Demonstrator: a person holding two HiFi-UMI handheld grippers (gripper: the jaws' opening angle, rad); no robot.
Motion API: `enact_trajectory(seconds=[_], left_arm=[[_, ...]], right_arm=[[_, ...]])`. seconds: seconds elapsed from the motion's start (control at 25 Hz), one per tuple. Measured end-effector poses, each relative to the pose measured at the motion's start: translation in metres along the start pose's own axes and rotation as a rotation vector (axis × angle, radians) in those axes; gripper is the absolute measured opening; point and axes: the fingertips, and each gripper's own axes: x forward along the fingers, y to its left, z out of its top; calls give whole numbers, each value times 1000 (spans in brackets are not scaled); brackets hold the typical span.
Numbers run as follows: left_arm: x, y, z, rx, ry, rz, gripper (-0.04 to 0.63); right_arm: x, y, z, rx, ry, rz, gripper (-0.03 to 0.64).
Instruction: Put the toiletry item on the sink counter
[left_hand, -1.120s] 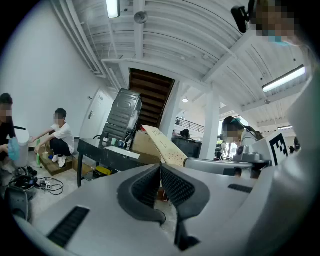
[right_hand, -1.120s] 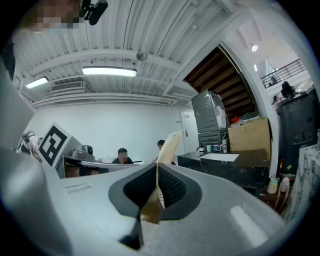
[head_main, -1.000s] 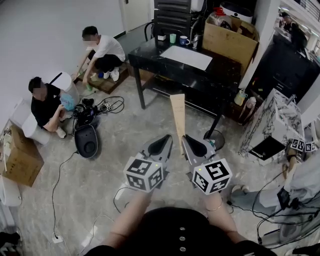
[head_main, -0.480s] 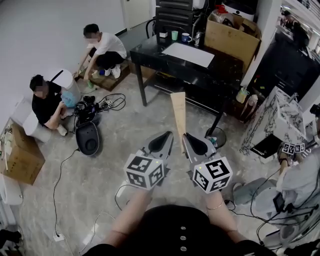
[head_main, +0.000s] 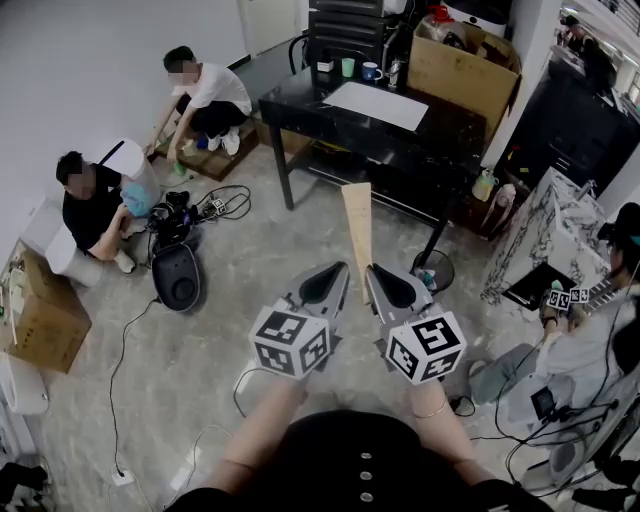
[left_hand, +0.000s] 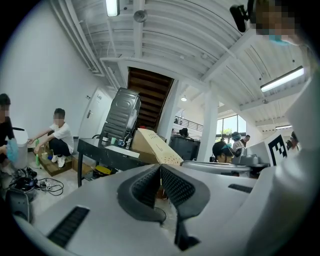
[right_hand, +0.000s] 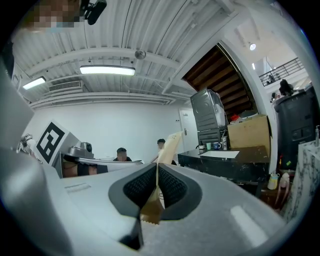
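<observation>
A long flat tan paper packet (head_main: 357, 232) sticks out forward from my right gripper (head_main: 372, 276), which is shut on its near end. In the right gripper view the packet (right_hand: 168, 144) runs up from between the dark ribbed pads (right_hand: 173, 188). My left gripper (head_main: 338, 272) hangs just to the left of it, level, with its pads (left_hand: 176, 186) closed together and nothing between them. The left gripper view shows the packet (left_hand: 156, 147) as a dotted tan strip past its tips. Both grippers hover over the grey floor, in front of the person's dark top.
A black table (head_main: 440, 135) with a white sheet and cups stands ahead, a cardboard box (head_main: 462, 72) behind it. A marble-patterned cabinet (head_main: 556, 232) is at the right, with a seated person (head_main: 590, 335) beside it. Two people (head_main: 95, 205) crouch at the left among cables.
Both grippers and the packet have kept their place. The person at the right edge has come further into view, holding marker cubes.
</observation>
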Motion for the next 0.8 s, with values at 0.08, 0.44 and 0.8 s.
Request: enact_trajectory(seconds=[0.08, 0.44, 0.8], left_arm=[[-2, 4, 2, 0, -2, -6, 14], [-6, 26, -4, -18, 12, -42, 14], [14, 40, -16, -65, 24, -64, 14]], right_arm=[[2, 3, -2, 0, 1, -4, 14], [16, 7, -10, 5, 11, -65, 14], [35, -10, -21, 6, 35, -88, 14]])
